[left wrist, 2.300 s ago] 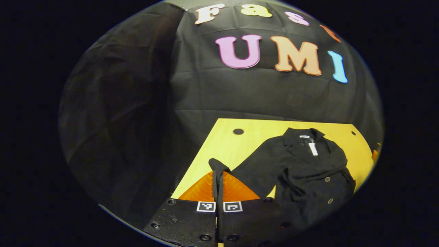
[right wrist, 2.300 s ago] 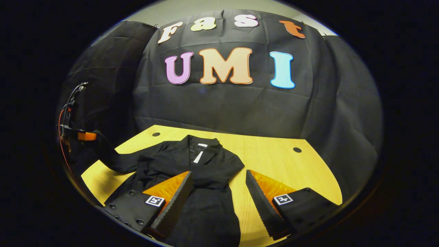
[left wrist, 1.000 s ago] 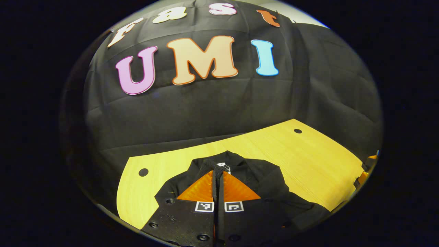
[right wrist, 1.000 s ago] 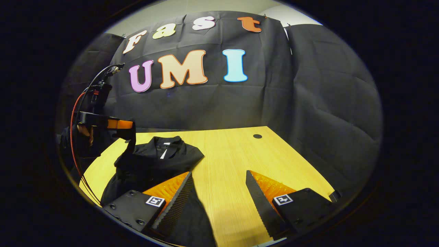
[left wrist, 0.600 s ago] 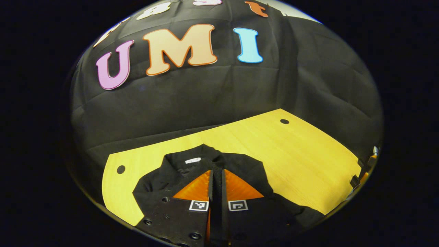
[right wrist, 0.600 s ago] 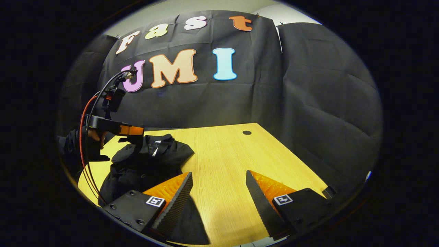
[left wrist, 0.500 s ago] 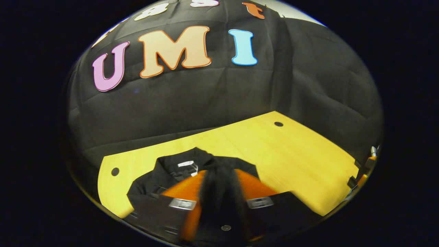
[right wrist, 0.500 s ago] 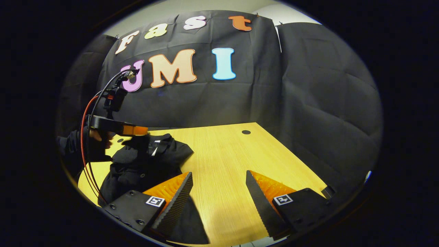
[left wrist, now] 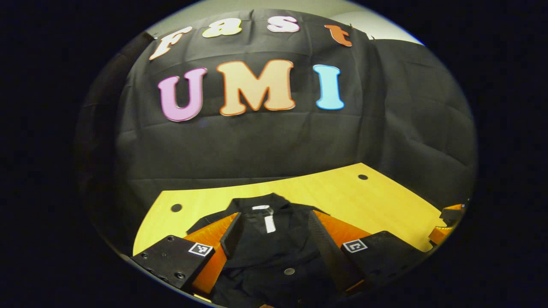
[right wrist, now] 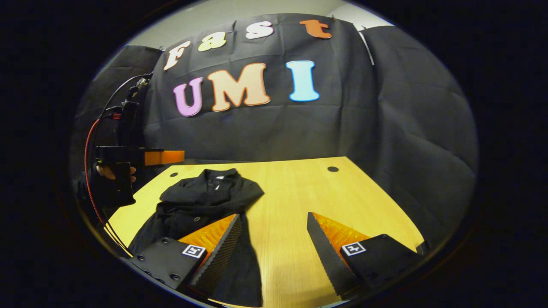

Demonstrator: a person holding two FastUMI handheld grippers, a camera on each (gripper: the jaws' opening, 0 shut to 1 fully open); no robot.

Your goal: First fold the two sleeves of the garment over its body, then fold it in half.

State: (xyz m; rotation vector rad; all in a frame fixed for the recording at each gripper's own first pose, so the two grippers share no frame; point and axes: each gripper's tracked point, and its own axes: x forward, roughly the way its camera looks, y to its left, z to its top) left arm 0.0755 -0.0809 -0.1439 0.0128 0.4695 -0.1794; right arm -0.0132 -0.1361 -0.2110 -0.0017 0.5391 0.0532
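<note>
— Where is the black button-front garment (left wrist: 274, 252) with the white neck label?

— It lies on the yellow wooden worktop (left wrist: 368, 205). In the left gripper view it sits between and just beyond the two fingers of the left gripper (left wrist: 274, 233), collar at the far end, one round button (left wrist: 289, 271) showing near the bottom, between the finger bases.

— What are those fingers doing?

— They stand wide apart with nothing between them. Dark cloth shows through the gap, but neither finger presses on it as far as I can tell.

— And the sleeves?

— In the right gripper view the garment (right wrist: 205, 201) looks narrow, with dark folds of cloth lying across its chest. Both sleeves seem laid over the body, though black on black makes the edges hard to trace. The hem end runs down behind the left-hand finger of the right gripper (right wrist: 272, 233).

— Is the right gripper holding anything?

— No. Its fingers are spread wide, and bare worktop (right wrist: 299, 192) shows between them. The garment is off to the side of the left-hand finger, partly hidden by it.

— Can you see the other gripper from there?

— Yes, far out beyond the left-hand finger: the left gripper (right wrist: 165, 157) hangs above the worktop's edge, near the garment's collar and clear of it, held by a person's hand (right wrist: 112, 171), with a red cable (right wrist: 87, 145) looping from it.
</note>
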